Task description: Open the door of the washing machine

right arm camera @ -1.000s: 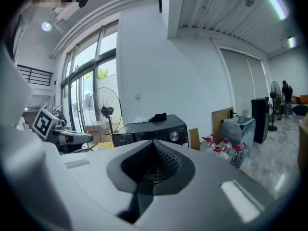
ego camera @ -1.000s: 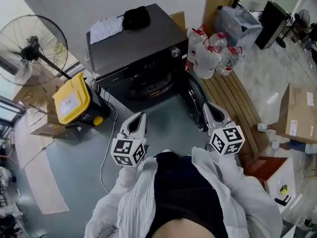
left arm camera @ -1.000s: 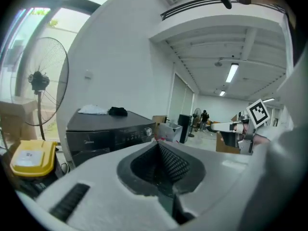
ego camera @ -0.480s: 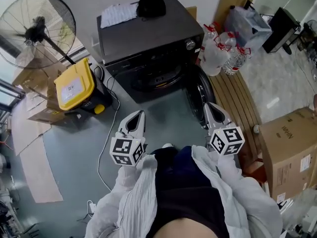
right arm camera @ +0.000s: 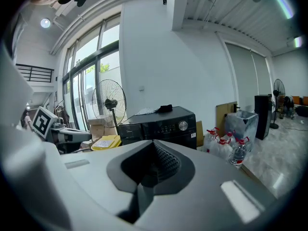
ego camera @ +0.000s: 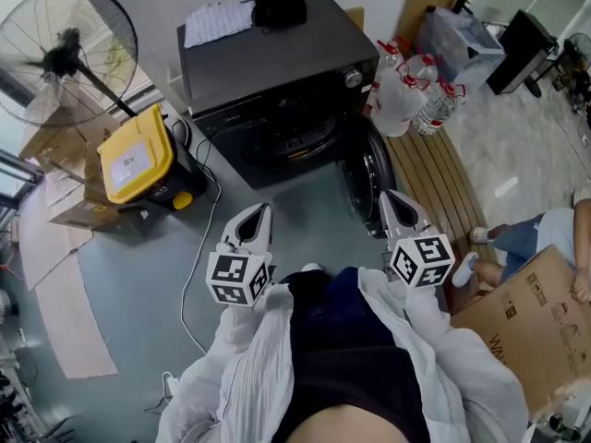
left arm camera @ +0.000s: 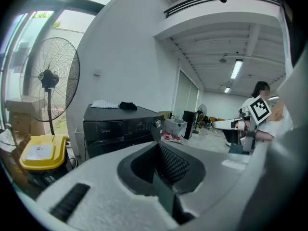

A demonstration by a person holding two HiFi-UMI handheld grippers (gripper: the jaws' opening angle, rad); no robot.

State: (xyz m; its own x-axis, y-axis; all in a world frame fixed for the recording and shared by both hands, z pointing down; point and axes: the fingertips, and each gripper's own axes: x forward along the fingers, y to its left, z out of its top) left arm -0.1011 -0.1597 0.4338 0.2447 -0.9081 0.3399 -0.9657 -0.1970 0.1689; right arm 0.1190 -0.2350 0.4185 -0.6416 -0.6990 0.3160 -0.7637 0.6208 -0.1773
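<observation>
The black washing machine [ego camera: 268,58] stands at the top of the head view. Its round door [ego camera: 367,181] hangs swung out to the right, and the dark drum opening [ego camera: 282,144] shows. My left gripper [ego camera: 256,218] is shut and holds nothing, well short of the machine's front. My right gripper [ego camera: 397,207] is also shut and empty, just in front of the door's edge and apart from it. The machine [left arm camera: 120,126] appears beyond the closed left gripper [left arm camera: 161,179] in the left gripper view. In the right gripper view the machine [right arm camera: 161,124] stands past the closed right gripper [right arm camera: 144,179].
A yellow case [ego camera: 137,164] and a standing fan [ego camera: 65,44] are left of the machine. Water bottles [ego camera: 406,100] and a wooden bench [ego camera: 443,192] lie to its right. At the right edge a person's leg [ego camera: 517,238] and a cardboard box [ego camera: 526,326] show. Cloths [ego camera: 277,7] lie on the machine.
Both grippers stay shut and side by side. The view has shifted, so the machine now sits higher in it. At the right, the cardboard box has moved and a person's leg has come into view.
</observation>
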